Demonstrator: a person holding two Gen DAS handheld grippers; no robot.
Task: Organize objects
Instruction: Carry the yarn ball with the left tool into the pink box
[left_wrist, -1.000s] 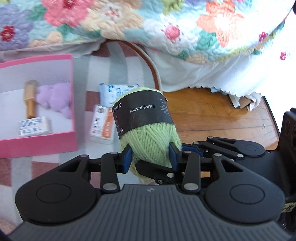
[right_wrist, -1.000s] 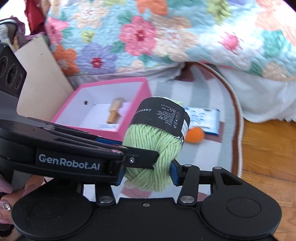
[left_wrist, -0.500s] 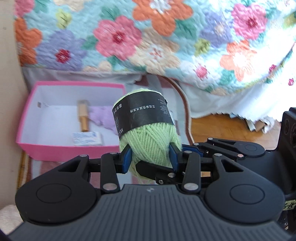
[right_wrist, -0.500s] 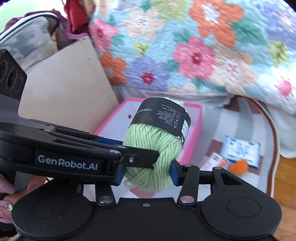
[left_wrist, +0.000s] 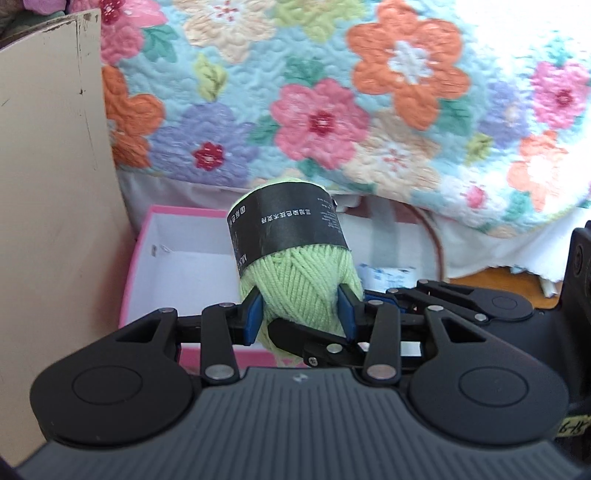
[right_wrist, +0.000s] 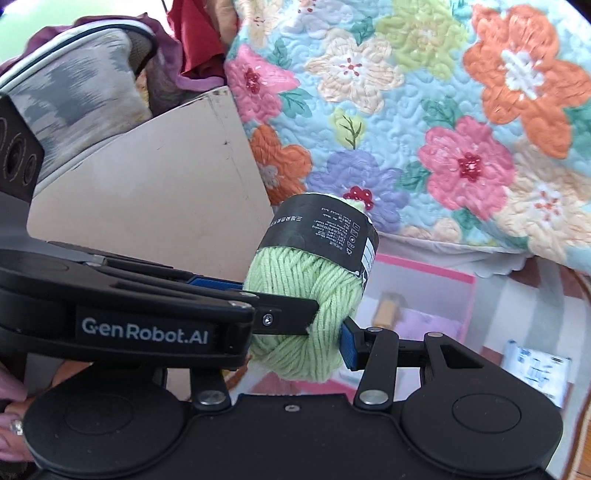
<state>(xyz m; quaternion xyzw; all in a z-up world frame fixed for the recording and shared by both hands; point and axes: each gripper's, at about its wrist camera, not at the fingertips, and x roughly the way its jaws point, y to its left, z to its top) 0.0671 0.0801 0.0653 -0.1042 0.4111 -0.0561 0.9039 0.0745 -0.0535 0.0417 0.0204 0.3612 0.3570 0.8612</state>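
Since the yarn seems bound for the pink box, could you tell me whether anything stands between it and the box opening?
Nothing visible does. Both the left gripper and the right gripper pinch the green yarn ball, held in front of the open-topped pink box. The beige panel stands beside the box, not across the path.

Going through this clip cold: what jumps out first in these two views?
The green yarn ball with its black paper band, clamped at once by the left gripper and the right gripper, fills the middle. Behind it hangs a bright floral quilt. Below the yarn sits an open pink box, beside a beige panel.
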